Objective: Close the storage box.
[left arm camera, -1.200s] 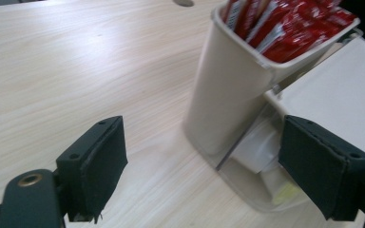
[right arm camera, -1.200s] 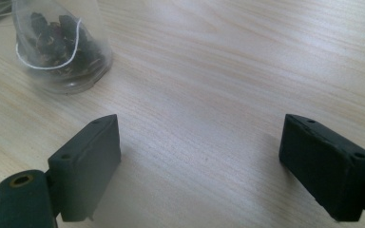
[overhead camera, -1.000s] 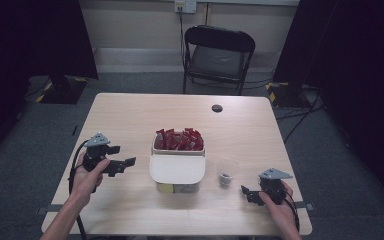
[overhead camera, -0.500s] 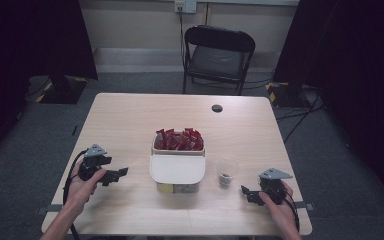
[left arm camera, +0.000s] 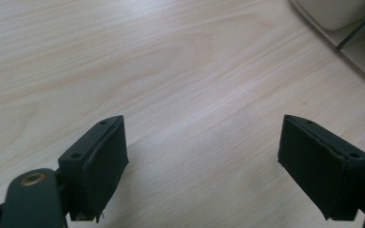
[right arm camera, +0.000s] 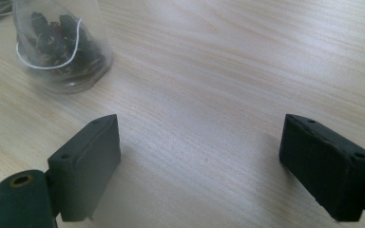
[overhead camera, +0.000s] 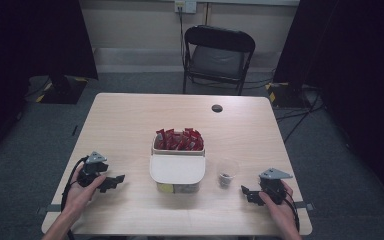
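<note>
Both grippers rest low on the table [overhead camera: 130, 125], jaws spread w/ nothing between: left gripper [overhead camera: 114, 181] near the box [overhead camera: 177, 170], right gripper [overhead camera: 248, 194] beside the cup [overhead camera: 226, 172]. The cup stands just right of the box, probably so either hand reaches it easily.

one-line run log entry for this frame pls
left gripper: open, empty, near table | right gripper: open, empty, beside clear cup | box of red packets: untouched, table centre

A recording studio: black curtains [overhead camera: 35, 40], floor cables [overhead camera: 300, 112], folding chair [overhead camera: 219, 57].
</note>
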`<state>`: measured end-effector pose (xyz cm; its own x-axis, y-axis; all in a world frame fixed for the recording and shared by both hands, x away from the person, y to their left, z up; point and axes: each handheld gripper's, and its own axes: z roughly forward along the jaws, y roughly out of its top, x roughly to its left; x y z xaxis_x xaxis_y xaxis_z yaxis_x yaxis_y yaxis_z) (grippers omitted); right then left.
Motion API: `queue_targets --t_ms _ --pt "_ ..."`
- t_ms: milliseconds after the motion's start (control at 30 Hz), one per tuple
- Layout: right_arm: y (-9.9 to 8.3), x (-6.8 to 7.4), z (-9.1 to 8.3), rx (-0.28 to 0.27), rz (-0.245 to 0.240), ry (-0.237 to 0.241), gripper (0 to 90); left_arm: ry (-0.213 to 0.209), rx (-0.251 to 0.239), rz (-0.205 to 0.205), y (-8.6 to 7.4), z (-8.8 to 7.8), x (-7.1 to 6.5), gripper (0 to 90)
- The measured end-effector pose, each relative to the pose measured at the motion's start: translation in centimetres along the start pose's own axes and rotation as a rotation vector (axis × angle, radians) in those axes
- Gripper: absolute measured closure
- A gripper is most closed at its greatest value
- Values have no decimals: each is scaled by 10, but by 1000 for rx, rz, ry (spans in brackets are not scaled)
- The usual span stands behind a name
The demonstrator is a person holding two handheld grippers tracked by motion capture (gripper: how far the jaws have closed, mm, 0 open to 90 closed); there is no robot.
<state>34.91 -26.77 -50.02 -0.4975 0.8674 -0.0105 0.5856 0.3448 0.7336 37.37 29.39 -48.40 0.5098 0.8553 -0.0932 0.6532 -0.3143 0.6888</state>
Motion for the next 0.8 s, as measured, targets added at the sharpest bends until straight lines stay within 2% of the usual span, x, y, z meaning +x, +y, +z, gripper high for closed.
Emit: queue_targets --t_ms 133,167,267,367,400,433,467,533,800 --pt "0 0 0 0 0 0 131 12 11 1 -3 2 1 164" --pt "0 0 0 0 -1 1 131 19 27 15 -4 5 2 163" --pt "0 0 0 -1 -3 1 131 25 15 27 -6 6 1 154" --pt "0 0 0 -1 -3 2 129 48 -6 26 -6 9 3 153" --pt "0 0 0 -1 -3 2 129 73 -12 49 -7 10 4 153" --pt "0 0 0 -1 -4 2 129 76 -43 44 -10 12 4 139" --pt "0 0 0 -1 -3 2 129 80 -48 53 -11 12 4 135" --pt "0 0 0 -1 -3 2 129 78 -70 45 -13 13 4 131" --pt "0 0 0 2 0 -1 120 87 -66 50 -13 12 4 131"
